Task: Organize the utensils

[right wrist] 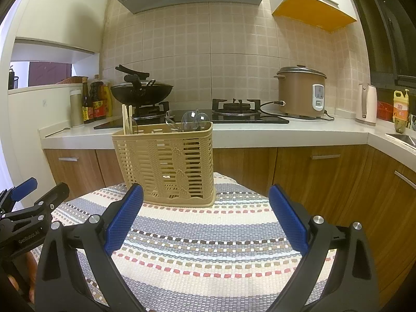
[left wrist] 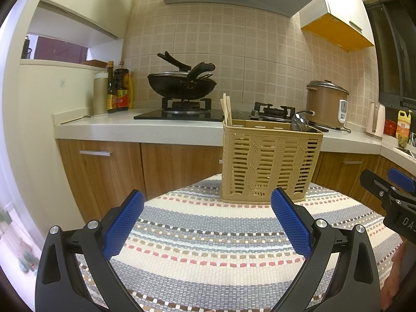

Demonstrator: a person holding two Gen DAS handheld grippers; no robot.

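The left gripper (left wrist: 206, 223) and the right gripper (right wrist: 205, 218) hovered side by side (jaws spread wide, nothing between them), both pointing toward twelve o'clock.

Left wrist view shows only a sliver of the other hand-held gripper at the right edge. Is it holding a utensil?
Observer: No. The right hand-held gripper is open, with nothing between its fingers.
Operator: Where is it pointing?
Observer: At the right half of the basket. It is above the striped mat and not touching the basket.
Operator: I can't make out what stands in the basket's right end.
Observer: From that side they look like clear plastic spoons that stick up past the rim. The chopsticks stand at the opposite end.
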